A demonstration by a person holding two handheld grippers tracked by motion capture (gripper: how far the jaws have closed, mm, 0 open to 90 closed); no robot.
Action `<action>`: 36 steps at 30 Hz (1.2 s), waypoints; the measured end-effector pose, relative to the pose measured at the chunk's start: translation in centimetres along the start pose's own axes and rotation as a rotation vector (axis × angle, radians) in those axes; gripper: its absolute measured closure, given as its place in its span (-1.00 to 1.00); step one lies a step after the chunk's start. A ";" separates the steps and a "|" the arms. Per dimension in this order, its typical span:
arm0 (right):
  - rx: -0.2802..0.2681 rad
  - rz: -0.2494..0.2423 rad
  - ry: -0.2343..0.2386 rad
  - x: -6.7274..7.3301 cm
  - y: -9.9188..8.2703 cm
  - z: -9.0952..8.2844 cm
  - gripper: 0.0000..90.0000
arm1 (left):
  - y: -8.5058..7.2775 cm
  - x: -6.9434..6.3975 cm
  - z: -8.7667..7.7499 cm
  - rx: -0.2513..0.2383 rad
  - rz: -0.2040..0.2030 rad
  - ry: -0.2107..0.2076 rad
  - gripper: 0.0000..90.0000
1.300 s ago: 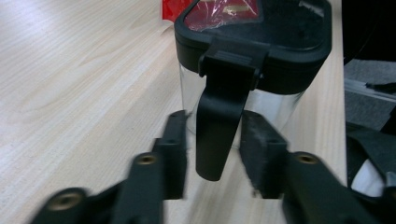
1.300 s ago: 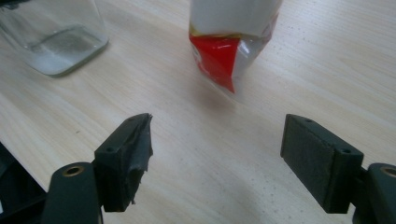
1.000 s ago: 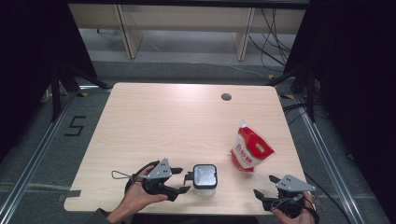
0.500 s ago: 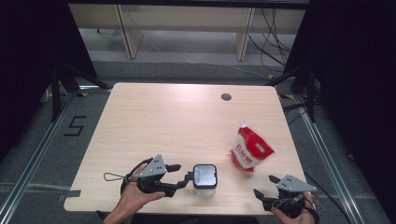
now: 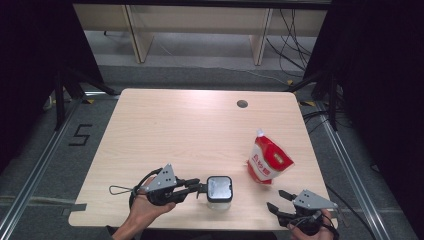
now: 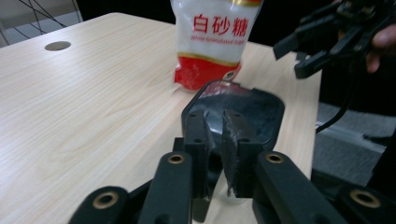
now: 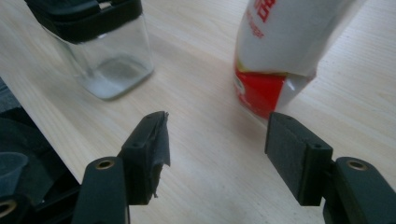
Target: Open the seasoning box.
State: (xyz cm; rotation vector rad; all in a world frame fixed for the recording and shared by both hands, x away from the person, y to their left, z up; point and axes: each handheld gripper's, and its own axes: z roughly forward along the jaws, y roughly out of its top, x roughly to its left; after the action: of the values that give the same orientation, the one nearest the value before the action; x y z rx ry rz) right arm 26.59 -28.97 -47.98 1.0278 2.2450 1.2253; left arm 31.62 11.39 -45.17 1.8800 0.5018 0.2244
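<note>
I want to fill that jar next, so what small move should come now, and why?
Probably lift the lid a little with the left gripper. Its jaws have just been closing and now pinch the lid's near edge. The right gripper is open with nothing between its jaws, short of the sugar bag, so the jar comes first.

a wooden table (image 5: 165,130) bears a lidded jar (image 5: 219,188) and sugar pouch (image 5: 268,162).

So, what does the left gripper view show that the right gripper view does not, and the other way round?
Left gripper view: the cable hole, the label text on the sugar bag, and the left hand-held gripper, jaws just closed further, pinching the jar's black lid. Right gripper view: the jar's clear body. Both: sugar bag, lid, table.
</note>
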 end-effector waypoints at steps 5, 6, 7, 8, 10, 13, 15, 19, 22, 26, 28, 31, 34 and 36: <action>-0.004 -0.008 0.019 0.9 0.3 0.2 -0.05 | -0.1 -0.3 0.7 0.031 0.001 0.009 0.93; -0.012 -0.016 0.021 1.0 0.4 0.2 -0.04 | -0.1 -0.2 0.8 0.041 0.017 0.003 0.94; -0.013 -0.034 0.016 1.0 0.4 0.2 -0.03 | -0.1 -0.4 1.1 0.032 -0.001 0.012 0.95; -0.013 -0.014 0.022 1.2 0.5 0.3 -0.01 | -0.1 -0.2 1.2 0.028 0.017 0.002 0.95; -0.024 -0.010 0.042 1.3 0.6 0.4 -0.01 | -0.2 -0.3 1.3 0.038 0.004 0.018 0.95; -0.015 -0.010 0.045 1.7 0.8 0.5 0.01 | -0.3 -0.1 1.2 0.052 0.014 0.025 0.96; -0.012 0.001 0.042 1.9 0.8 0.5 0.02 | -0.4 -0.1 1.2 0.050 0.013 0.021 0.96; -0.037 -0.051 0.049 1.9 1.1 0.9 0.10 | -0.4 -0.2 1.4 0.052 0.019 0.025 0.96; -0.039 -0.033 0.064 2.4 1.5 0.9 0.23 | -0.4 -0.4 1.6 0.050 0.011 0.031 0.96; -0.070 -0.080 0.075 2.7 2.3 1.5 0.46 | -0.5 -0.4 1.6 0.037 0.000 0.033 0.96; -0.057 -0.090 0.066 3.1 2.5 1.8 0.53 | -0.5 -0.2 1.5 0.049 0.031 0.025 0.97; -0.056 -0.123 0.092 3.8 3.0 2.5 0.64 | -0.5 -0.2 1.5 0.049 0.022 0.035 0.97; -0.053 -0.130 0.101 4.7 3.2 3.2 0.74 | -0.6 -0.3 1.5 0.043 0.018 0.029 0.97; -0.044 -0.167 0.109 4.9 3.4 3.5 0.79 | -0.6 -0.3 1.5 0.039 0.011 0.031 0.97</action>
State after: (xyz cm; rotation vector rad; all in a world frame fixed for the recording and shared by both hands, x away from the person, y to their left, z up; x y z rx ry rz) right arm 27.02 -22.12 -46.98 0.7573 2.3217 1.2798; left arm 31.80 10.19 -46.27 1.9205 0.5203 0.2533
